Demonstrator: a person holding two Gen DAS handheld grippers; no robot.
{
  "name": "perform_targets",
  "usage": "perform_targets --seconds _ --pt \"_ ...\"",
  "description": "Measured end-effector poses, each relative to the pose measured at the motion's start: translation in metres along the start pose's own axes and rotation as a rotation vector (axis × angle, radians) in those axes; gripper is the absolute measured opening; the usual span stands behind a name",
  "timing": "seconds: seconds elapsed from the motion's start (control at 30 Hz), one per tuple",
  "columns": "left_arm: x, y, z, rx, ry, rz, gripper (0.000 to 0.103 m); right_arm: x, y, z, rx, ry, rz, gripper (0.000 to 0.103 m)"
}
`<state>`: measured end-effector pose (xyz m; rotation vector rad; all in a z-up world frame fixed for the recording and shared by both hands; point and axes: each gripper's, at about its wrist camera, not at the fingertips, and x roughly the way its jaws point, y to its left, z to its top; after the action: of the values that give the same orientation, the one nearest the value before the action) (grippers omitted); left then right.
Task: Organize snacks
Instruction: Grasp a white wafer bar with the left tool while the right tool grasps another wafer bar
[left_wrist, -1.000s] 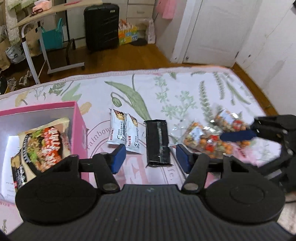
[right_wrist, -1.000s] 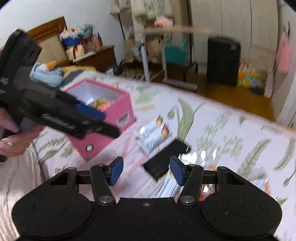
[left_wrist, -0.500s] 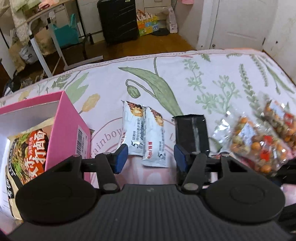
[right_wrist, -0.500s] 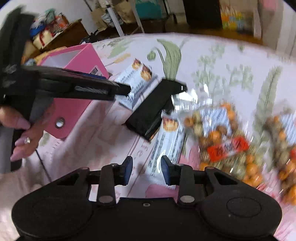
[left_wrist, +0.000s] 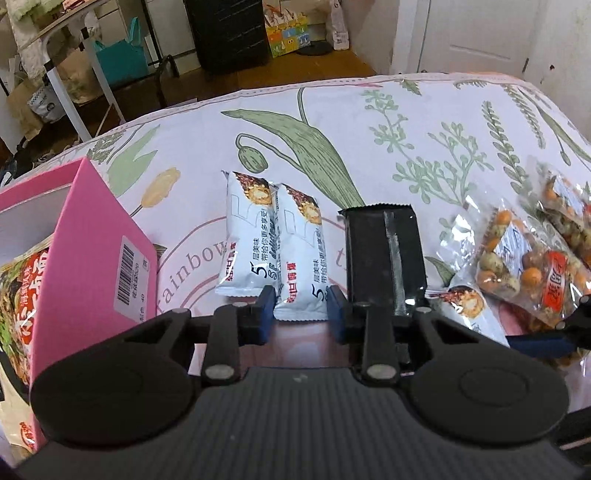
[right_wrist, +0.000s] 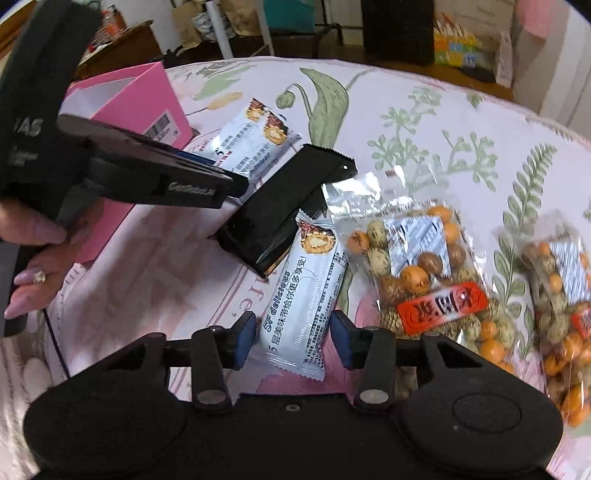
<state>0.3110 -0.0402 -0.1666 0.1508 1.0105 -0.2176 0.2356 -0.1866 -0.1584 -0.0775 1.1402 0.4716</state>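
Observation:
Two white snack bars lie side by side on the floral bedspread (left_wrist: 369, 110). My left gripper (left_wrist: 301, 314) is closing on the near end of the right-hand bar (left_wrist: 299, 258), and its pads touch both edges. The other bar (left_wrist: 247, 236) lies free to its left. A third white bar (right_wrist: 303, 302) lies between the fingers of my right gripper (right_wrist: 293, 341); its jaws are opening and stand just off the wrapper. A black packet (right_wrist: 280, 210) rests between the bars. The pink box (left_wrist: 92, 258) at the left holds a noodle pack (left_wrist: 18, 295).
Two clear bags of mixed nuts (right_wrist: 421, 273) (right_wrist: 565, 295) lie to the right of the third bar. A person's hand (right_wrist: 33, 273) holds the left gripper's handle. Beyond the bed are a black suitcase (left_wrist: 229, 33), a folding table leg (left_wrist: 99, 74) and a white door (left_wrist: 480, 33).
Both grippers have come down close to the bedspread. The left jaws narrowed onto a white bar. The right jaws narrowed, then widened, and now straddle the third bar.

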Motion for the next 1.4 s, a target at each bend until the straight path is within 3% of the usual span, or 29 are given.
perform_targets --seconds 0.33,0.67,1.13,1.4 --pt "-0.010 0.004 -0.001 -0.040 -0.025 -0.011 0.021 -0.008 -0.010 0.000 0.054 0.024 0.033 0.037" --pt "-0.036 0.002 -0.010 -0.076 -0.050 -0.019 0.017 -0.015 -0.027 -0.002 0.190 0.045 0.116 0.036" --pt "-0.080 0.008 -0.032 -0.162 -0.051 -0.089 0.016 -0.034 -0.018 -0.010 0.192 0.040 0.151 0.036" --pt "-0.108 0.009 -0.047 -0.132 -0.034 -0.110 0.014 -0.033 -0.011 -0.015 0.170 0.075 0.131 0.036"
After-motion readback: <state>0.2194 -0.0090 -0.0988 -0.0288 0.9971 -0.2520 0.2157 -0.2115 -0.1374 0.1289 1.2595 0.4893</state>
